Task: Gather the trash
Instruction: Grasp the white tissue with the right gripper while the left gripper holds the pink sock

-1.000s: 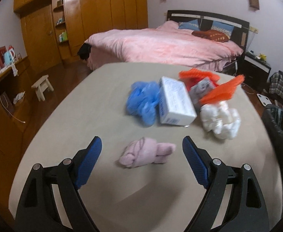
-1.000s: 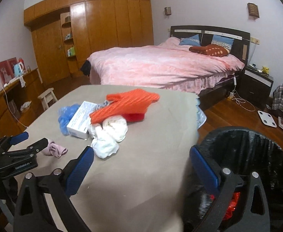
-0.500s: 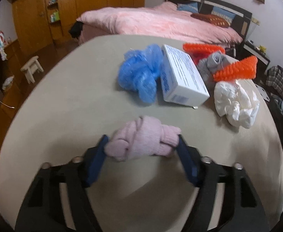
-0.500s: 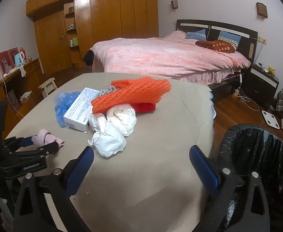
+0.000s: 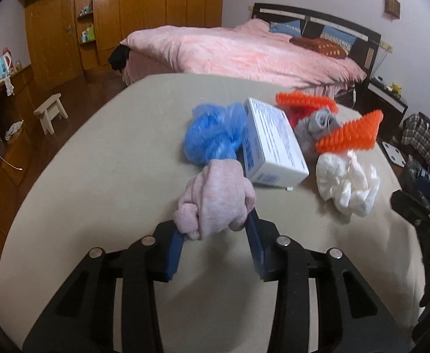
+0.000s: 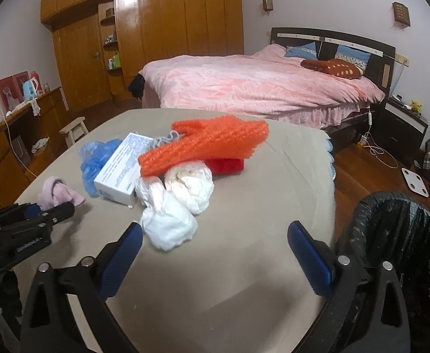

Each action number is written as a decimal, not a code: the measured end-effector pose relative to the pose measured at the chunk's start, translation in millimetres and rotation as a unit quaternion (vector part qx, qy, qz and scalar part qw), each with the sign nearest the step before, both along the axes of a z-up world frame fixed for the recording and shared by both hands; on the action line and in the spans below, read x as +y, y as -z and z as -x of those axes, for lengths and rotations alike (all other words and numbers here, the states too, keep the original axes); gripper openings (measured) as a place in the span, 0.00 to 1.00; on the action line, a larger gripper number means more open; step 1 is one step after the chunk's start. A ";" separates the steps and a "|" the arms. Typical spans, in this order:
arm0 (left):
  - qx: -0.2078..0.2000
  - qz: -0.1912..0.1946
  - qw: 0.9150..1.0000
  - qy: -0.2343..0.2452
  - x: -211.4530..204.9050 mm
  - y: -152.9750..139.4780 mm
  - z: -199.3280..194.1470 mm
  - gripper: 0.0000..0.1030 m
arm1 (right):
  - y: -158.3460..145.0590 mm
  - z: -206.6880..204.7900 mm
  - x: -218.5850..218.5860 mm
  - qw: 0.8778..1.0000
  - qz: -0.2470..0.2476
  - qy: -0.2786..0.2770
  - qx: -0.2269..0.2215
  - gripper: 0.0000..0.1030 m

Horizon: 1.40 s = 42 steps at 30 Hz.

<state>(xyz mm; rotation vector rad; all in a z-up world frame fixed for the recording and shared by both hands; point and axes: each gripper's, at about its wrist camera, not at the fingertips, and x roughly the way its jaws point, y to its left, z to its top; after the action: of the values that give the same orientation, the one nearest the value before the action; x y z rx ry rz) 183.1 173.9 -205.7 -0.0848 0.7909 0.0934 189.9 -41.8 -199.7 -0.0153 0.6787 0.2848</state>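
Step in hand: pick-up of the first item. The left gripper [image 5: 215,235] is seen with its jaws closing on the pink knotted cloth [image 5: 215,200], which is bunched up between the blue pads [image 5: 173,253] and pressed from both sides. Whether the bundle rests on the table [image 5: 103,158] or is clear of it cannot be told; in the right wrist view it appears low, at or just above the beige surface near the table's left edge.

The right gripper [image 6: 215,250] is held with its jaws standing wide apart and nothing between them, just short of the white crumpled wad [image 6: 170,223].

Remaining trash is noted in one cluster mid-table: a blue plastic bundle [image 5: 212,135], a white box [image 5: 273,144] touching it, a grey cloth [image 5: 317,126], orange netting [image 6: 203,147] lying over a red item [image 6: 223,166], and the white wad nearest the right gripper. The black-lined bin [image 6: 397,235] is located off the table's right edge, well apart from the held cloth.

Next move, as judged: the grip should be completed before lifting, since soft fabric may slip; the cloth must then be carried across the cluster to the bin, high enough that the box and netting are not swept. The white wad is judged the ready target for the right gripper
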 end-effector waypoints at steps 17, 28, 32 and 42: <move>-0.016 -0.006 1.000 0.000 1.8 -13.9 5.1 0.37 | 31.0 -29.6 36.4 0.995 0.000 -0.057 0.085 0.45; -0.029 -0.003 0.999 0.013 -14.6 -28.2 15.0 0.37 | 4.2 2.0 17.6 0.994 -0.022 -0.081 0.063 0.30; -0.038 -0.002 0.999 0.022 -24.6 -37.9 20.7 0.37 | -11.8 11.3 4.7 0.996 -0.030 -0.074 0.049 0.30; -0.062 -0.004 0.997 0.054 -57.9 -63.7 34.2 0.37 | -44.4 31.4 -28.7 0.998 -0.039 -0.048 0.019 0.30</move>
<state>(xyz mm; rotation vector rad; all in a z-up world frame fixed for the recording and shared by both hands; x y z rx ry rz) 149.0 116.0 -142.0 -0.0391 0.6689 -0.0113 158.5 -70.5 -155.3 0.0318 0.7046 0.4046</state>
